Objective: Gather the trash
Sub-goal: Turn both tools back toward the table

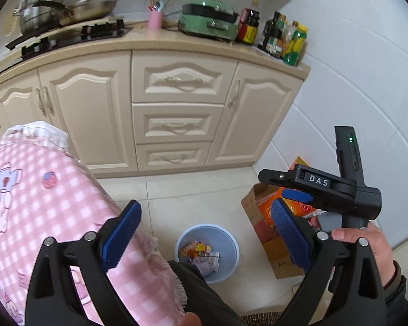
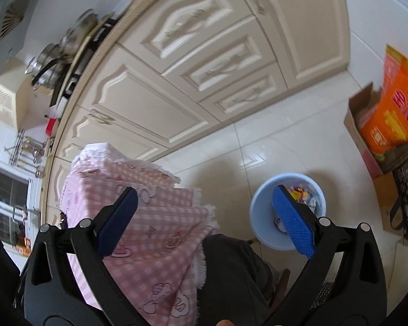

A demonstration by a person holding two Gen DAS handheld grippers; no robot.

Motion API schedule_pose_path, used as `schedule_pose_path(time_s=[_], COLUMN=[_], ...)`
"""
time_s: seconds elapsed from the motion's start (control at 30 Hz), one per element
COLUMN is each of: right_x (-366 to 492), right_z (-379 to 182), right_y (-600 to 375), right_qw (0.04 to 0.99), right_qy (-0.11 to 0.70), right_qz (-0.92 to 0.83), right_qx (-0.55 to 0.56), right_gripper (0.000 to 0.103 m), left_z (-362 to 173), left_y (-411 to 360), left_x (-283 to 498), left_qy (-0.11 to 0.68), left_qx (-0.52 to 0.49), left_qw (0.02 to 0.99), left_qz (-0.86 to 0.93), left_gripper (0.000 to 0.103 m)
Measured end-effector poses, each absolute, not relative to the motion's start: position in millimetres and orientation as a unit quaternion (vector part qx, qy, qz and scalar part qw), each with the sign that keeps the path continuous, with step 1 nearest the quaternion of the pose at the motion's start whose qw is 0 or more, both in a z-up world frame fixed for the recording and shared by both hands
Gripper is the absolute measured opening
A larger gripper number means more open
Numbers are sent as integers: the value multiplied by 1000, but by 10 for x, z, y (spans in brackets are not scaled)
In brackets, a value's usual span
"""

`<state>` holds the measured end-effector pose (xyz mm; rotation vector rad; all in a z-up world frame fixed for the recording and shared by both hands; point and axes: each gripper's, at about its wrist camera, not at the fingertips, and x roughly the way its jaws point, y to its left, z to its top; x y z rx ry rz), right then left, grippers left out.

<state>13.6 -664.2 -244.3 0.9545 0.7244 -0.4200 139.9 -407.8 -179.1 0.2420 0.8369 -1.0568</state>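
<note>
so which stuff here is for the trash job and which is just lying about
For the job:
light blue bin
wrappers inside it

Just lying about:
cardboard box
pink checked cloth
green cooker
oil bottles
pots

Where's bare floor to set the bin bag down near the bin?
Bare tile lies between the cabinet drawers and the blue bin. Right of the bin it's crowded with cardboard boxes; left, the pink checked cloth hangs close.

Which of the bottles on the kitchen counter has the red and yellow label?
The big dark soy sauce bottle right beside the green cooker; the other bottles, toward the counter's end, wear green and yellow labels.
</note>
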Motion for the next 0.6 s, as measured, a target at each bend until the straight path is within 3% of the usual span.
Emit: schedule_pose_path(time_s=[0.6], right_x=[1070], right_z=[-1375], right_y=[-5545], right_qw=[890], right_qy=[328], right_qz=[-93], right_qx=[302], right_gripper=[97], left_z=[-1137], left_y=[-2812], left_x=[1925], left_qy=[315], left_qx=[62], left_qw=[879], left_qz=[-353], left_gripper=[94])
